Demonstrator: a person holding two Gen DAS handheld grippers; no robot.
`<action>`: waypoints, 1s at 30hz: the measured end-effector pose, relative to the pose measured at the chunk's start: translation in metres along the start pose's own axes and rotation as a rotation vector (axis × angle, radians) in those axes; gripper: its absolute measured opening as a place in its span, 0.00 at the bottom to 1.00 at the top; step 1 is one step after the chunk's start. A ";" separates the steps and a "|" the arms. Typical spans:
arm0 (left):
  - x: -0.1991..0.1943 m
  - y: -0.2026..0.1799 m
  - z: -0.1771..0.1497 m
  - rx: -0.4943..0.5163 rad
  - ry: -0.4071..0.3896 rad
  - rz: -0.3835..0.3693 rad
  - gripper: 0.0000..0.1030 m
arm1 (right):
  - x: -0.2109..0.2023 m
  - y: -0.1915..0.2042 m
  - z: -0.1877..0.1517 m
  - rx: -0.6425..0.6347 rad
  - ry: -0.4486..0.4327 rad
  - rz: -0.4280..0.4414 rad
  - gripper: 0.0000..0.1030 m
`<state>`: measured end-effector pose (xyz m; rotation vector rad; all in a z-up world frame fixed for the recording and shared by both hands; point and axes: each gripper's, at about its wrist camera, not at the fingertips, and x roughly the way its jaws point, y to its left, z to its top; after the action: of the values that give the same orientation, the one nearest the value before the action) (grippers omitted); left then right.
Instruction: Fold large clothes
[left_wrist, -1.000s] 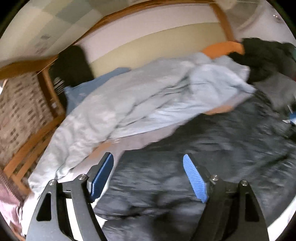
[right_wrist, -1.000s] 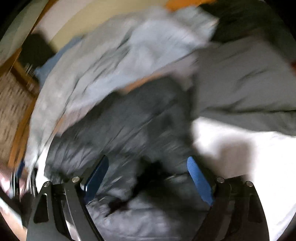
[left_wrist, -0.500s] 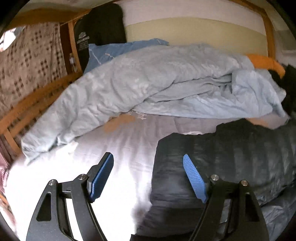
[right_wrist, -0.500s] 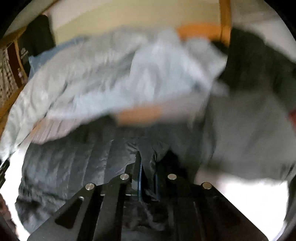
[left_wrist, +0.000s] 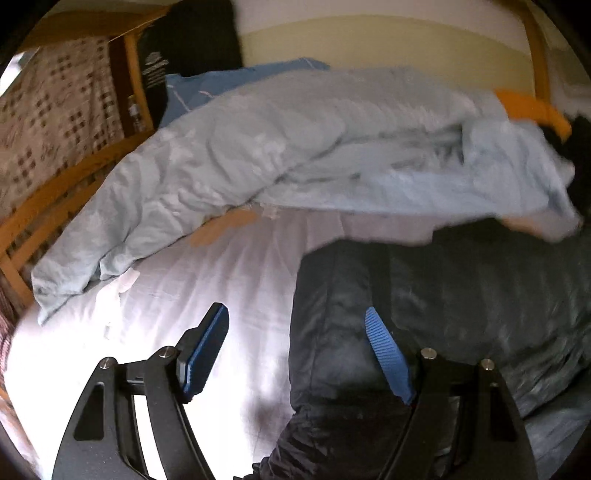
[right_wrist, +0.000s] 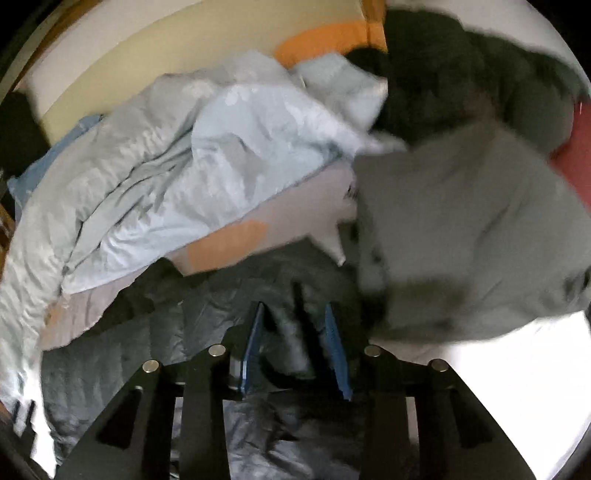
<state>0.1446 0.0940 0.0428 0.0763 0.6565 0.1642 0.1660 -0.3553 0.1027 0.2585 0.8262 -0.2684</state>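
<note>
Dark puffer jacket (left_wrist: 461, 295) lying across white bedsheet (left_wrist: 207, 288), fold in progress.

Light-blue duvet (left_wrist: 314, 147) is sitting bunched toward the wall, probably pushed back to give working room; grey garment (right_wrist: 461, 229) is lying just beside the jacket, R side. L gripper (left_wrist: 295, 354) is hovering w/ fingers wide apart, straddling the jacket's edge, gripping nothing, likely lining up for a grab. R gripper (right_wrist: 293, 350) is holding its fingers partly closed w/ jacket fabric between them; blur is hiding whether pads are clamping, so cannot tell.
</note>
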 end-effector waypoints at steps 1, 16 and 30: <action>-0.006 0.002 0.002 -0.012 -0.024 -0.012 0.74 | -0.005 0.003 0.001 -0.021 -0.024 -0.017 0.45; -0.107 -0.013 0.010 -0.017 -0.340 -0.095 0.79 | -0.131 -0.023 -0.020 -0.174 -0.176 0.112 0.70; -0.134 -0.013 -0.015 0.029 -0.286 -0.097 0.84 | -0.152 -0.125 -0.028 -0.043 -0.137 0.107 0.81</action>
<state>0.0330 0.0579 0.1096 0.0941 0.3766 0.0488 0.0065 -0.4428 0.1835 0.2402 0.6795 -0.1653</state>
